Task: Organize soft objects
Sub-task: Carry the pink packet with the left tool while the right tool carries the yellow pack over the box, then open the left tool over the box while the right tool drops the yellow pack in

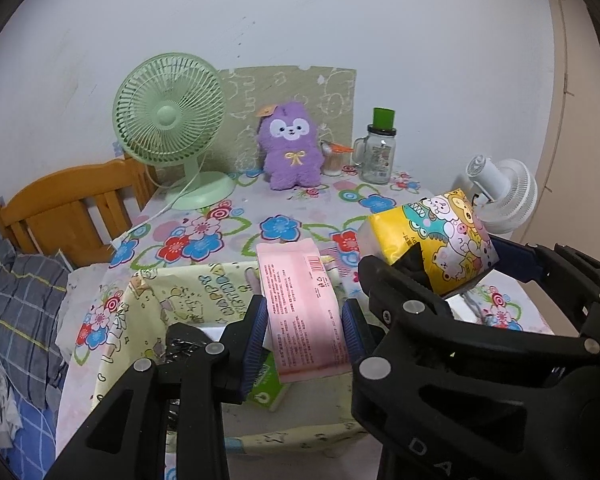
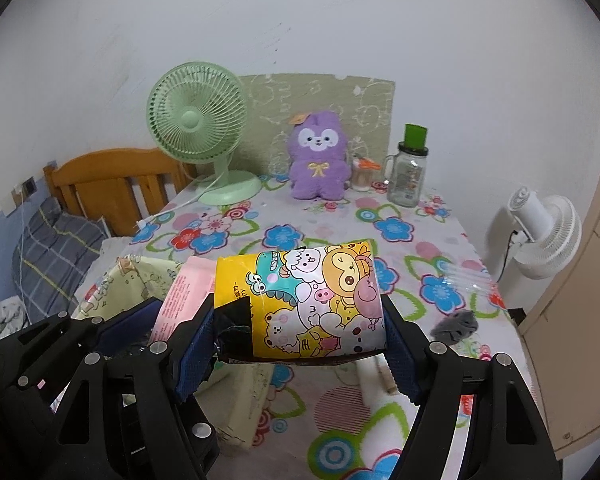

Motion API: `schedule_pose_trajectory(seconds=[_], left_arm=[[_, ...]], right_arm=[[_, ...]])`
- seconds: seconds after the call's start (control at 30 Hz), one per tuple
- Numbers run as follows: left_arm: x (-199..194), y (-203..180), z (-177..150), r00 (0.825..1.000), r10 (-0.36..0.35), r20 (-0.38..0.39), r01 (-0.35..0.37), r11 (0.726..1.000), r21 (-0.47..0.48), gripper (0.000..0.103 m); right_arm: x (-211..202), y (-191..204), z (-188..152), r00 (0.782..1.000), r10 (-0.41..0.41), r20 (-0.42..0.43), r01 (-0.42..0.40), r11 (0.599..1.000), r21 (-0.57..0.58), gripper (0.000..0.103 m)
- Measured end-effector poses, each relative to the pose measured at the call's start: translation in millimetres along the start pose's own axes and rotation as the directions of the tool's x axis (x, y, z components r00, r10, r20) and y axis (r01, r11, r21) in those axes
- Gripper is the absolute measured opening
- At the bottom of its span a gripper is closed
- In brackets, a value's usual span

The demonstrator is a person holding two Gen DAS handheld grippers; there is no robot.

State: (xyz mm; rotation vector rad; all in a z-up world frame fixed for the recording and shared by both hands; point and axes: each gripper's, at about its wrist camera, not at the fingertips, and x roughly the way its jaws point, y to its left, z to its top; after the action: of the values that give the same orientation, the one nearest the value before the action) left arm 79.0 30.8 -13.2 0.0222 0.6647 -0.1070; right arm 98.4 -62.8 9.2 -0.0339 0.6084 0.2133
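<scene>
Two packs are clamped over the yellow box (image 1: pixel 172 300) at lower left: left gripper (image 1: pixel 306 332) squeezes the pink pack (image 1: pixel 300 304), right gripper (image 2: pixel 300 344) the cartoon pack (image 2: pixel 312 300); the floral table (image 2: pixel 340 232) spreads beyond.

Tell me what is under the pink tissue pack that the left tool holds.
Under the pink tissue pack, inside the yellow fabric bin, a green-and-white pack shows at its lower edge. The left tool and the pink pack cover the rest of the bin.

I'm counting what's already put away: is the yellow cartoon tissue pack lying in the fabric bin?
No, the yellow cartoon tissue pack is held up between the right gripper fingers, above the table.
</scene>
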Motion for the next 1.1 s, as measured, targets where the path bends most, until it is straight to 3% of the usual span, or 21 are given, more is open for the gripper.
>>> schedule_pose_trajectory(seconds=[1.1], left_arm=[[44,66,-23,0.99,0.059,-0.129,-0.068,0.996,-0.064,0.042]], right_arm=[[62,58,0,0.989,0.122,-0.085,-0.129,0.988,-0.08,0.077]])
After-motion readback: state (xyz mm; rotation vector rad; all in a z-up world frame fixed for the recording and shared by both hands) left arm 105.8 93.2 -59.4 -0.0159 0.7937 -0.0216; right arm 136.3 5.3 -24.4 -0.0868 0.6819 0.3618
